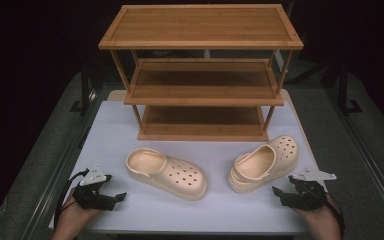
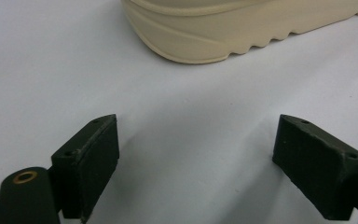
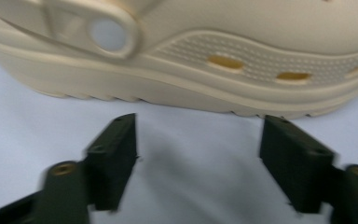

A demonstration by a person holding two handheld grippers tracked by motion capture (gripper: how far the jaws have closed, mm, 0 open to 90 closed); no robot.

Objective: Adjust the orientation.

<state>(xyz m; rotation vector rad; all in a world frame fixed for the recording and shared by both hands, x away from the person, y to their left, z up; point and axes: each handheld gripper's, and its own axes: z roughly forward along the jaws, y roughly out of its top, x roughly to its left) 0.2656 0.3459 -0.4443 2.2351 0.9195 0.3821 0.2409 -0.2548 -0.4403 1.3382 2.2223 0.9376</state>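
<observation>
Left gripper fingers spread wide, empty, right gripper fingers parted, empty, near cream clog

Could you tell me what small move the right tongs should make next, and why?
Probably ease the right tongs forward to the right clog: their jaws stand open and empty just short of its side, with the wooden rack waiting bare behind.

Both hands rested low at the near edge; the left gripper and right gripper each held empty jaws apart
</observation>
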